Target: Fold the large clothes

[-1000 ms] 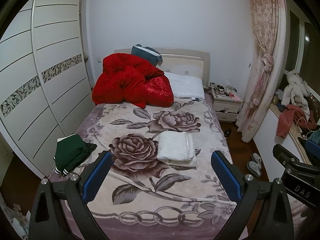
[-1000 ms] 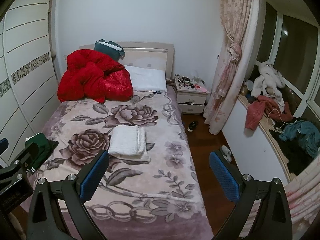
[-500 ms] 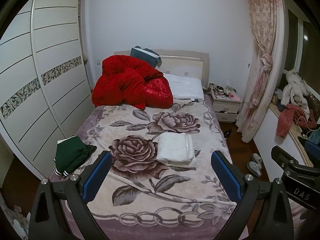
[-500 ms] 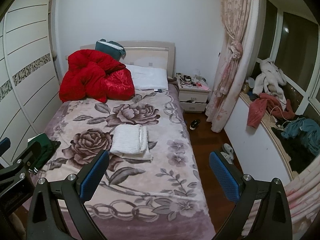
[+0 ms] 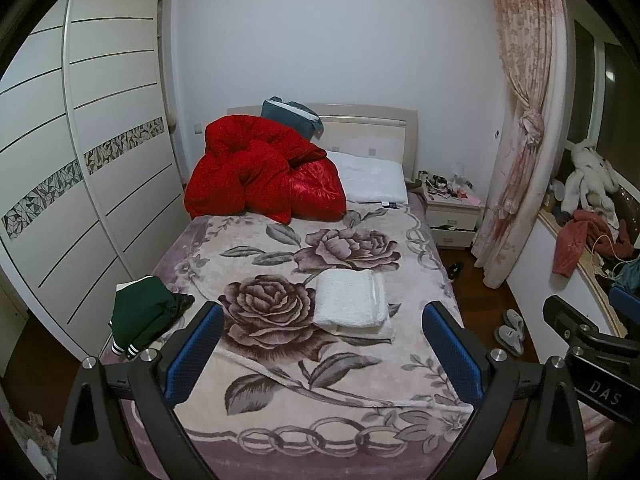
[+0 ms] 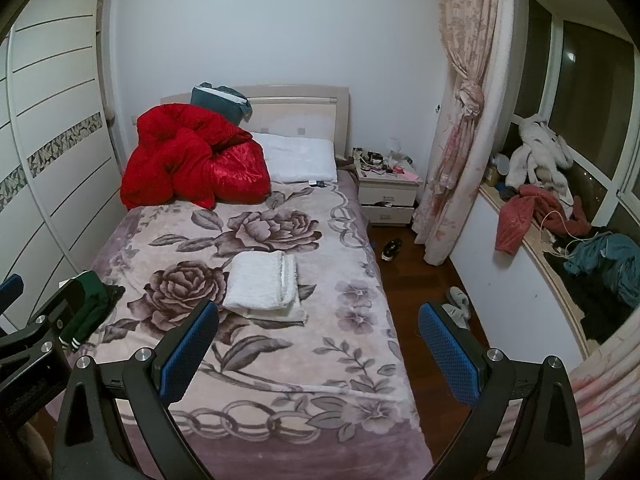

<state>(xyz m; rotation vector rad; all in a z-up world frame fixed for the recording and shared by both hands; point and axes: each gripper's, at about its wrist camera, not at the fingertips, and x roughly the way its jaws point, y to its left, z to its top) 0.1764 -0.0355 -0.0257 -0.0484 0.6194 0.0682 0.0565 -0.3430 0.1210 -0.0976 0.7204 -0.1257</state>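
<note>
Both tools hang above the foot of the bed. The left gripper (image 5: 320, 350) has its blue pads spread wide with nothing between them; the right gripper (image 6: 318, 348) gapes the same, equally empty. Ahead at twelve o'clock a folded white garment (image 5: 350, 299) lies on the rose-patterned blanket (image 5: 280, 380). At ten o'clock a dark green garment (image 5: 140, 312) sits bunched by the bed's edge. Farther up, at eleven o'clock, a red quilt (image 5: 260, 172) is heaped beside a white pillow (image 5: 372, 180).
</note>
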